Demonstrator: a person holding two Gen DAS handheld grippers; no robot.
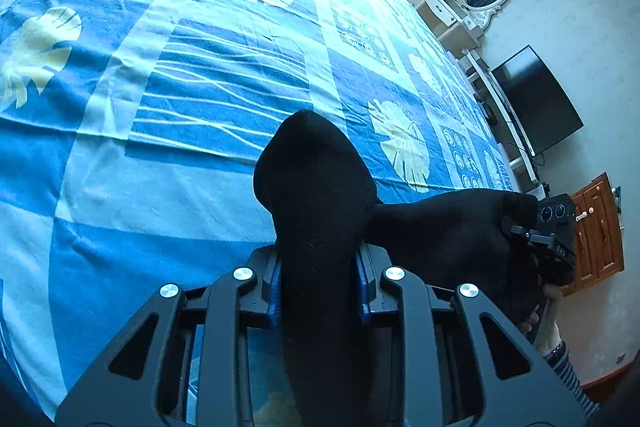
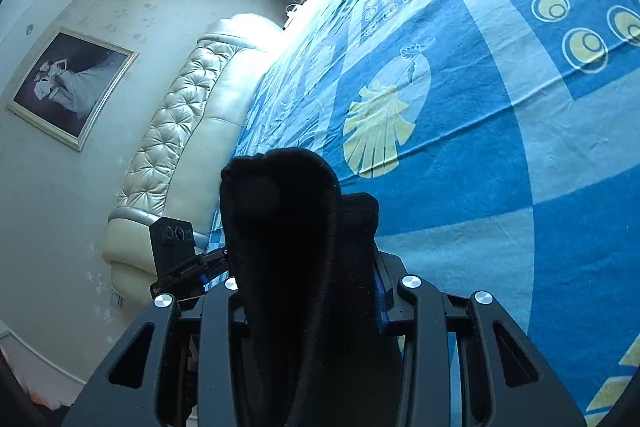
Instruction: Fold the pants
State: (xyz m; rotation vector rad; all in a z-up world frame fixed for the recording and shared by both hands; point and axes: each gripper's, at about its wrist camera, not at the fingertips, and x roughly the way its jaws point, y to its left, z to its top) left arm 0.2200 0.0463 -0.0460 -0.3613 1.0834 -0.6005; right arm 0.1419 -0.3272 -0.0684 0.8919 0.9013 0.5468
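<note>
black fabric of the pants (image 1: 316,187) bunches up between the narrowed jaws of the left gripper (image 1: 319,279), whose blue pads press it from both sides. a fold stretches from there across to the right gripper (image 1: 552,247), seen at the edge of the left wrist view with a striped sleeve (image 1: 570,371) below it. in the right wrist view that gripper (image 2: 308,291) likewise pinches a thick bunch of cloth. the pants hang above a blue patterned bedspread (image 1: 140,167); a padded headboard (image 2: 180,131) stands beyond.
</note>
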